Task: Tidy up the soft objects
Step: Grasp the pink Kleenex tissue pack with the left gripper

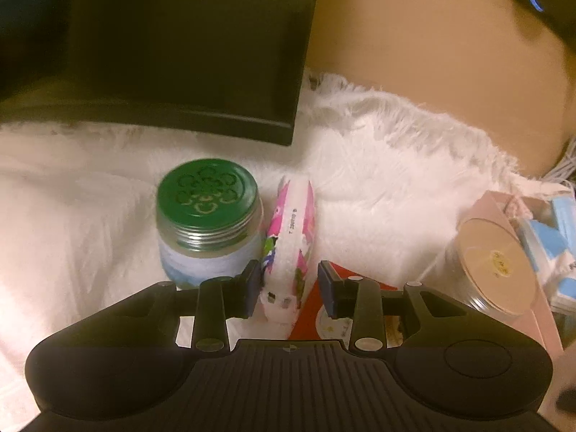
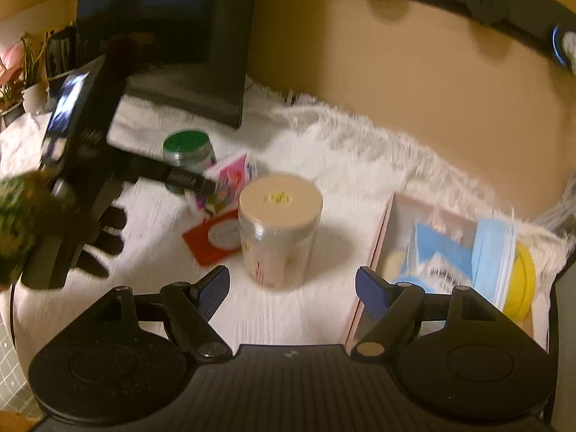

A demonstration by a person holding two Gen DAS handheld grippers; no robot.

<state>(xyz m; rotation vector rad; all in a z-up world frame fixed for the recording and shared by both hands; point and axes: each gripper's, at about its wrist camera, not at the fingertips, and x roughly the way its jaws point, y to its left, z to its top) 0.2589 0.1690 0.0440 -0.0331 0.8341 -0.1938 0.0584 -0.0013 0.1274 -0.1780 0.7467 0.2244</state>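
Right now the white fur rug carries everything. Pink box w/ masks sits right. Left gripper brackets the tissue pack (beside the green-lid jar) — jaws apart, left pad touching. Next: squeeze, lift — box probably. Right gripper wide open, idle.

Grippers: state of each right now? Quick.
Left gripper: jaws around the pink tissue pack, with a gap at one pad; grip cannot be told.
Right gripper: open, holding nothing.

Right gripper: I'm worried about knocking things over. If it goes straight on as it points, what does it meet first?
Probably the beige-lidded jar, standing just ahead between the open right gripper fingers' line. Depth is unclear, and the pink box lies close to its right.
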